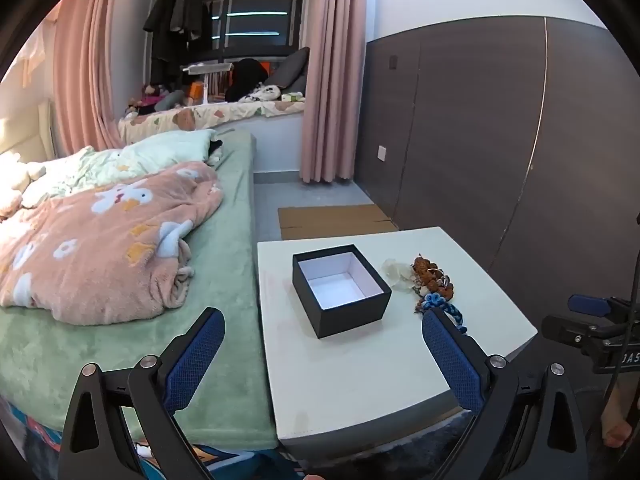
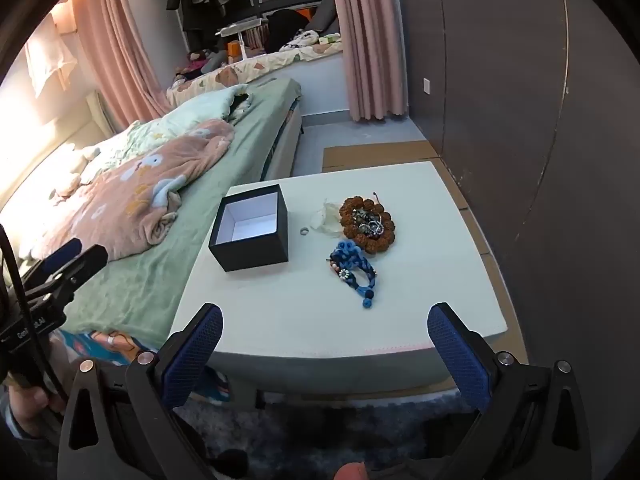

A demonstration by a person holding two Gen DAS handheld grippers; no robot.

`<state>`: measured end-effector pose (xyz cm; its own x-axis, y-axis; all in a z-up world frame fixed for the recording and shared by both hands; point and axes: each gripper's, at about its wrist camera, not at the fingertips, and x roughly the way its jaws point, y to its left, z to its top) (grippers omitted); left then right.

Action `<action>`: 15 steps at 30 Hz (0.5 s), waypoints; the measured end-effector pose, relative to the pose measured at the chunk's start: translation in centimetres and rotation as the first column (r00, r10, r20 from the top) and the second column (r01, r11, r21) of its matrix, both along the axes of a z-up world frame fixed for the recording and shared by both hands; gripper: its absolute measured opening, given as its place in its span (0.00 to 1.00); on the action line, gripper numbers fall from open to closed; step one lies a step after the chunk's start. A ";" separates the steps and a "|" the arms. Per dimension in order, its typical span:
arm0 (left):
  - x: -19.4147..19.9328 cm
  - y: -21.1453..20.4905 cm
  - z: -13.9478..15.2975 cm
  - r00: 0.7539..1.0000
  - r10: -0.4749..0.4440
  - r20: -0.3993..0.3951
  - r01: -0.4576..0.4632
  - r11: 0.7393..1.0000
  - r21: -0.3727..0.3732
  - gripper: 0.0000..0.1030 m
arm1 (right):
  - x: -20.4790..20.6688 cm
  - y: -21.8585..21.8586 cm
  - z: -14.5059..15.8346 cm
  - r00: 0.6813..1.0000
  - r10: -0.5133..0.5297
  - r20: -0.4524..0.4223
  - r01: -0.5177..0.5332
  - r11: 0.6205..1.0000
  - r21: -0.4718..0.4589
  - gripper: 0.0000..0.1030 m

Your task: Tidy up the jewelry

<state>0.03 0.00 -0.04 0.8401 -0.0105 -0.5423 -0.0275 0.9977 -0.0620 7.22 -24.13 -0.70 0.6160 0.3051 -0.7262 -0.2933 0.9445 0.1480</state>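
An open black box point(image 1: 340, 290) point(image 2: 250, 228) with a white inside stands empty on the white table point(image 1: 360, 376) point(image 2: 320, 320). To its right lie a brown bead bracelet point(image 2: 367, 222) point(image 1: 434, 276) ringed around small metal pieces, a pale translucent bag point(image 2: 326, 218) point(image 1: 398, 274), a blue braided bracelet point(image 2: 354, 270) point(image 1: 444, 308) and a small silver ring point(image 2: 304, 231). My left gripper point(image 1: 324, 320) hovers open near the table's front left, nothing between its blue pads. My right gripper point(image 2: 326, 314) hangs open over the front edge, also holding nothing.
A bed point(image 1: 120, 280) with a green sheet and a pink blanket point(image 2: 132, 196) runs along the table's left side. A dark wardrobe wall point(image 1: 500, 140) stands on the right. Flat cardboard point(image 1: 336, 222) lies on the floor behind the table; a dark rug point(image 2: 320, 432) lies in front.
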 end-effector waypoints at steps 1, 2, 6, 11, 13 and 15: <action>0.0 0.0 0.0 1.000 -0.001 -0.005 0.001 1.000 -0.007 0.96 | 0.0 0.0 0.1 1.000 -0.002 0.003 0.002 1.000 -0.004 1.00; 0.0 -0.1 -0.1 1.000 -0.003 -0.009 0.003 1.000 -0.014 0.96 | -0.1 -0.1 0.1 1.000 -0.003 0.005 0.003 1.000 -0.005 1.00; 0.9 0.2 -0.1 1.000 -0.009 -0.029 0.008 0.999 -0.047 0.96 | -0.1 -0.1 0.1 0.999 -0.005 0.037 0.006 0.999 -0.032 1.00; 0.9 0.1 -0.6 1.000 -0.014 -0.021 0.013 0.999 -0.050 0.96 | -0.5 -0.1 0.0 0.998 -0.015 0.061 0.016 1.000 -0.017 1.00; 0.9 -0.1 -0.7 1.000 -0.005 -0.019 0.004 0.999 -0.032 0.96 | -0.7 -0.1 0.5 0.997 -0.021 0.069 0.023 1.000 -0.018 1.00; 0.1 -0.5 -0.6 1.000 -0.008 -0.013 0.008 1.000 -0.020 0.96 | -0.9 -0.1 0.6 0.997 -0.023 0.075 0.024 1.000 -0.016 1.00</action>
<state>0.14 -0.49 -0.60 0.8326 -0.0280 -0.5531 -0.0207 0.9965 -0.0816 6.34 -24.26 -0.09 0.6758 0.2779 -0.6827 -0.2806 0.9535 0.1104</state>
